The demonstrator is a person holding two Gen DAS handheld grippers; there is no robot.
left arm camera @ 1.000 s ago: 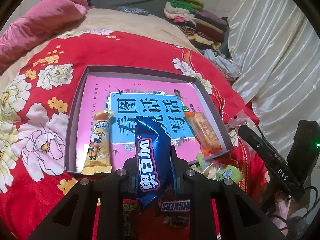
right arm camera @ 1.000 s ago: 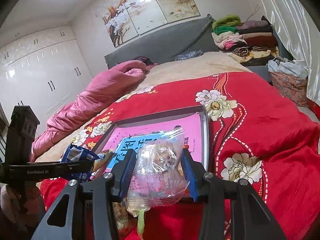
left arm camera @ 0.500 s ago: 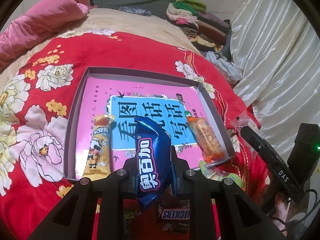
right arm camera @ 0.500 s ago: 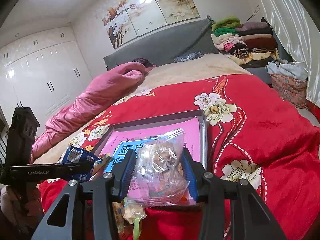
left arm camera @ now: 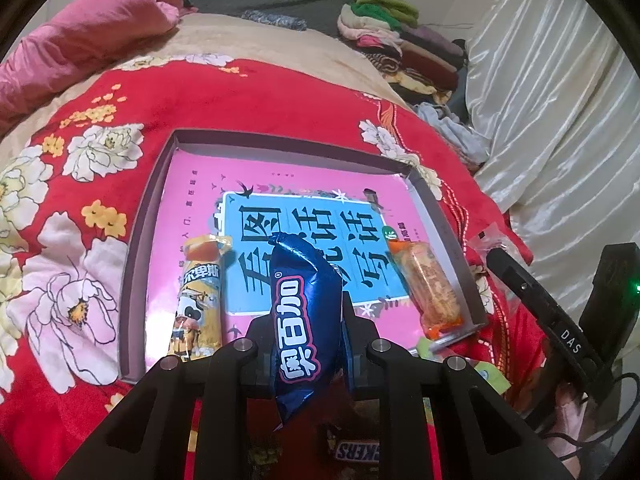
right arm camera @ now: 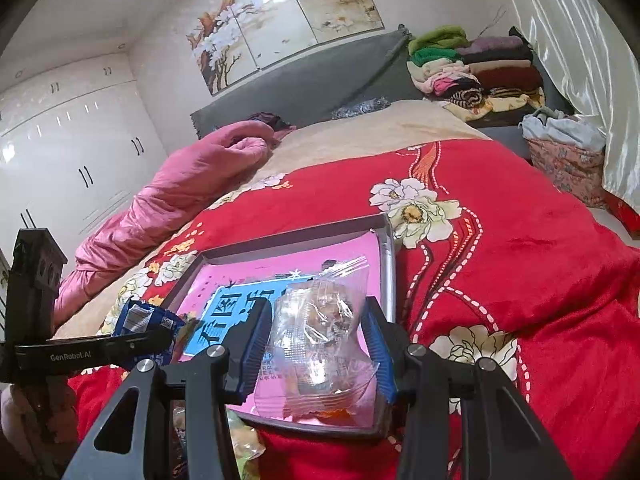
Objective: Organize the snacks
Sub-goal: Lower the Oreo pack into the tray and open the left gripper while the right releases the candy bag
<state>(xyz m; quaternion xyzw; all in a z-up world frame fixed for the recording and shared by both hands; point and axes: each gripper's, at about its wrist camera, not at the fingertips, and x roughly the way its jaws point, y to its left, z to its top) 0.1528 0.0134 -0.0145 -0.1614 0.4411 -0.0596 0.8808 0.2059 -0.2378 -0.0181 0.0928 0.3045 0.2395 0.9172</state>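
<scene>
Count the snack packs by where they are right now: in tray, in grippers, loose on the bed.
In tray: 2, yellow pack, orange pack
In grippers: 2, blue pack, clear pack
Loose on bed: at least 2, Snickers, green-white pack
Total: 6 visible

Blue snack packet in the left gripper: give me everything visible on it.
The blue snack packet is a glossy foil pillow pack, dark blue, with white characters outlined in red down its front and crimped ends. It stands roughly upright, pinched at mid-height between the left gripper fingers, top end crumpled. It hangs above the near edge of the tray. From the right wrist view its back shows a barcode.
</scene>
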